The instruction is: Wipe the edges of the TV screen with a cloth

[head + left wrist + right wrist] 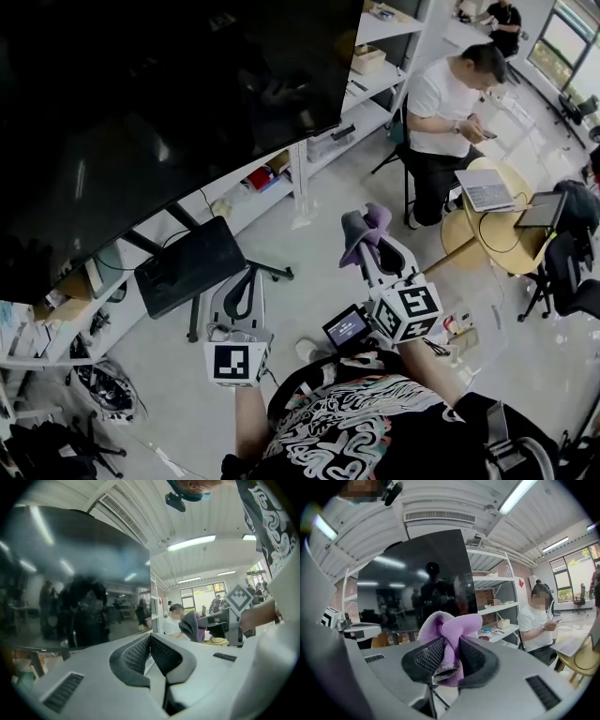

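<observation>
Person in a black short-sleeved shirt (361,427) printed with white swirls and teal-pink accents; ahead of the shirt, left claw (150,638) and right claw (449,641), pale grey shells, dark ribbed pads (136,656), each bearing a black-and-white marker cube (405,312).

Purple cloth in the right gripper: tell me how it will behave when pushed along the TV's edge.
Probably floppy: the purple cloth bunches in folds above the shut right gripper, so it should bend round the edge of the TV screen. Likely light: its loose lobes stand up unsupported. Its fuzzy surface probably drags rather than slides.
</observation>
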{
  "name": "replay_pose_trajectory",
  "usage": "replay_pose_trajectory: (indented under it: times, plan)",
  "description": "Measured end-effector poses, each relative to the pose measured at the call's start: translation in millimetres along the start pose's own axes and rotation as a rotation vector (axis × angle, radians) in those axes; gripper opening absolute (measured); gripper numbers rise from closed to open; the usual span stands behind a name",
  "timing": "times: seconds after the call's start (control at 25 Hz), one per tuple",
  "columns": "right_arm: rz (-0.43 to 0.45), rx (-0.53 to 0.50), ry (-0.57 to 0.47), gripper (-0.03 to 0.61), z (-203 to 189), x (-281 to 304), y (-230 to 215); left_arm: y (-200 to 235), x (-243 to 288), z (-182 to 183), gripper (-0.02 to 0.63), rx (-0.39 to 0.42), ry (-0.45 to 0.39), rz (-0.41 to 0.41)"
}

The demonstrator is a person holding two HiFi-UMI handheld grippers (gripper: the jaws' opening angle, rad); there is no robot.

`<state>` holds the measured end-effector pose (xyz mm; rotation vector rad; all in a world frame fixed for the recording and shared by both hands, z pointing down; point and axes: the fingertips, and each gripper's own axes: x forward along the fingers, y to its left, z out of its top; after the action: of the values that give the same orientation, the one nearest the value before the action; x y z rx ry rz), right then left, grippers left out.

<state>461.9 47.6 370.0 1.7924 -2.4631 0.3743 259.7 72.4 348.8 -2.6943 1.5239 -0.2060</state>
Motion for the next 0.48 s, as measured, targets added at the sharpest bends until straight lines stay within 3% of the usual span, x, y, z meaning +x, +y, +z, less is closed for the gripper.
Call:
replay_pose_trajectory:
  times: [0.28, 0.48]
  plan:
    - [-0.03, -0.034, 0.017, 0.11, -2, 8, -6, 2, 22, -7, 0.018, 0.008, 0.009, -0.034]
    - [-0.037, -0.026, 0.005, 0.11, 6, 37, -30, 12, 52, -2, 0.018, 0.025, 0.019, -0.009]
